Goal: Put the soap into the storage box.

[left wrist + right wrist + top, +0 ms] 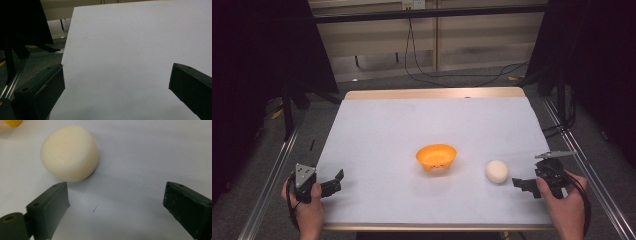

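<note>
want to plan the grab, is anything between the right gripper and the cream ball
Nothing visible. The right gripper stands open just short of the cream ball, with only bare white table cover between them. The orange bowl sits beyond the ball, apart from it.

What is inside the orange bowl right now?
The orange bowl looks empty; its near inner wall is hidden by the rim. The cream lump lies outside it on the table.

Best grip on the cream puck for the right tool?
Take the puck across its curved side wall, coming low from the right, where the open right tool already sits. It lies tilted on the table, flat face up and toward the tool, so pads on opposite sides should hold best.
</note>
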Tool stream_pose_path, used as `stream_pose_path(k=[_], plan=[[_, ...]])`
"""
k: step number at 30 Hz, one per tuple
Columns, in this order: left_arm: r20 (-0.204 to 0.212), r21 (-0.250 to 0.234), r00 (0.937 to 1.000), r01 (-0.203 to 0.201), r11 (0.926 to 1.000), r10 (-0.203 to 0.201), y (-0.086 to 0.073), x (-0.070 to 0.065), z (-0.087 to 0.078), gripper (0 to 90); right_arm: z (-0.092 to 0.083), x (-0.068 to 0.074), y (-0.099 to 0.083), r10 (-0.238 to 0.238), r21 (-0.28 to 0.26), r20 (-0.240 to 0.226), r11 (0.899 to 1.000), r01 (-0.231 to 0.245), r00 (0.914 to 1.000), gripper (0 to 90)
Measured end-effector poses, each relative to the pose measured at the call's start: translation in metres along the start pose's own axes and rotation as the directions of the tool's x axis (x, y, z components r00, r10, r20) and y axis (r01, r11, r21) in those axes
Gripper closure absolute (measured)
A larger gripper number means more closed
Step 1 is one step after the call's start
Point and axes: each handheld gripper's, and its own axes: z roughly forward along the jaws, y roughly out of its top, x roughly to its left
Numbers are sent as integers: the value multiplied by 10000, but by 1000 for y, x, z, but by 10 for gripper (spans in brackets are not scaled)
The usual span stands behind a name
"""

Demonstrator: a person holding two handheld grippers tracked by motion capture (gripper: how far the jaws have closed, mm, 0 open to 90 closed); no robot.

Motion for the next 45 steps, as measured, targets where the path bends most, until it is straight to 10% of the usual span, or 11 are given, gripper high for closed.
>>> stream_pose_path(k=[45], plan=[[-52, -39, 10000, -50, 10000, 50, 0, -1, 0, 0, 42, 45, 33, -424, 208, -311, 9989, 431, 9986, 44]])
